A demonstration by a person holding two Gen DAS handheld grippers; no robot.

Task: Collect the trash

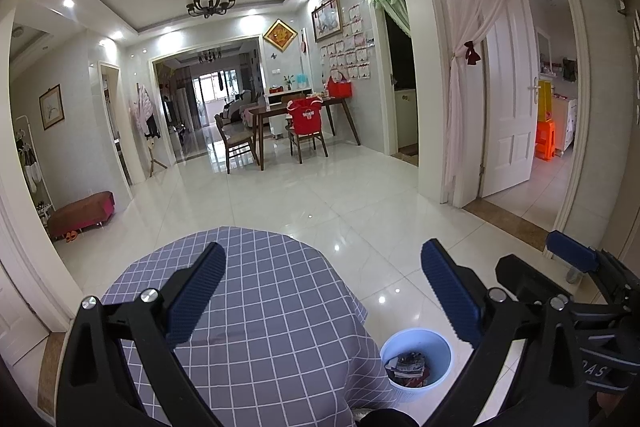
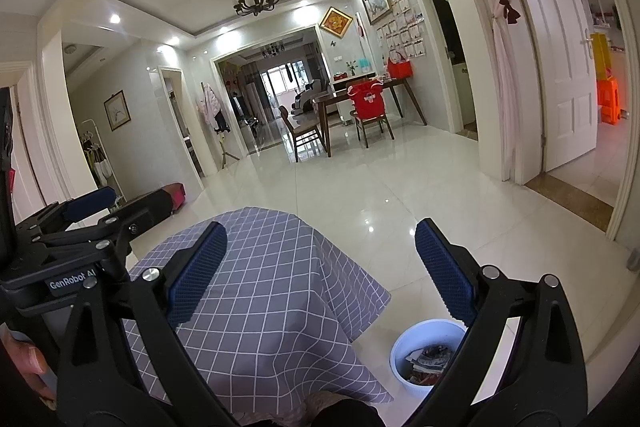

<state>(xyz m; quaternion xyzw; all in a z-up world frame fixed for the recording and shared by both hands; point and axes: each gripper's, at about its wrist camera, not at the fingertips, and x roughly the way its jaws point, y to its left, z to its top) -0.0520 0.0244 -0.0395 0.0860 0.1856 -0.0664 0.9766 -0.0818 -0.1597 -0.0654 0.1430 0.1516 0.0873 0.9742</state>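
Left claw (image 1: 322, 291) and right claw (image 2: 320, 267), both spread wide and grasping nothing, held side by side above the bench (image 1: 272, 307), which is draped in a grey checked cloth. On the floor just beside the bench, at its right, stands a pale blue bin (image 1: 416, 363) containing crumpled wrappers and paper trash (image 1: 408, 367). Beyond the bench lies glossy white tiled floor (image 1: 320, 187); far behind it, a dark wooden dining table (image 1: 296, 111) with chairs.
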